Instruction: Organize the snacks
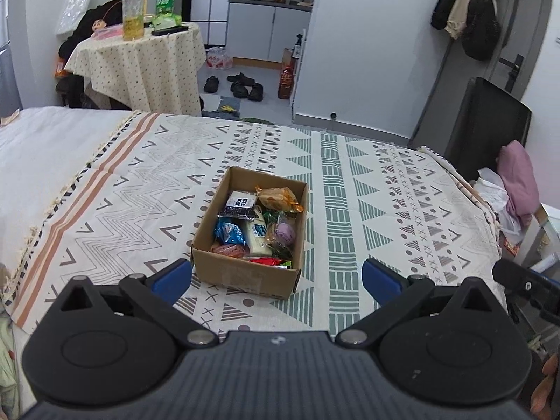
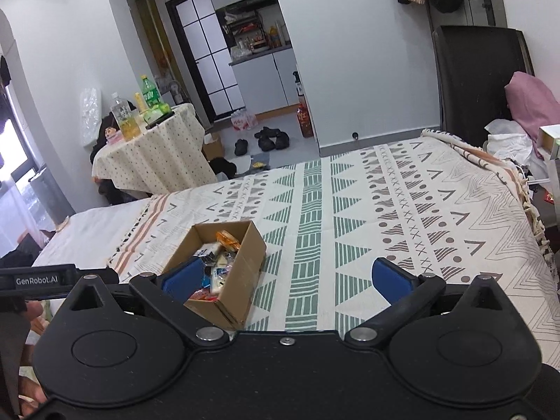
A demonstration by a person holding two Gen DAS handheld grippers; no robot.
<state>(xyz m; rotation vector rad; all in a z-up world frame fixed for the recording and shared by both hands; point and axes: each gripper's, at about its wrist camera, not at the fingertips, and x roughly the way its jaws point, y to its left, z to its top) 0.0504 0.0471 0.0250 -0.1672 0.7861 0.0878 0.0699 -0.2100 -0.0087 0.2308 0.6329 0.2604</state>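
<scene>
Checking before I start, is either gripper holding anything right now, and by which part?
Nothing is held. The left gripper and right gripper have open, empty jaws; the snacks lie in the box.

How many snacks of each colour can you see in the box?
In the brown cardboard box, as far as shows:
Orange crinkly packet: 1
Black-and-white packet: 1
Blue shiny packet: 1
Cream long packet: 1
Purple round snack in clear wrap: 1
Red packets: 2
Total: 7; others may be hidden underneath.
</scene>
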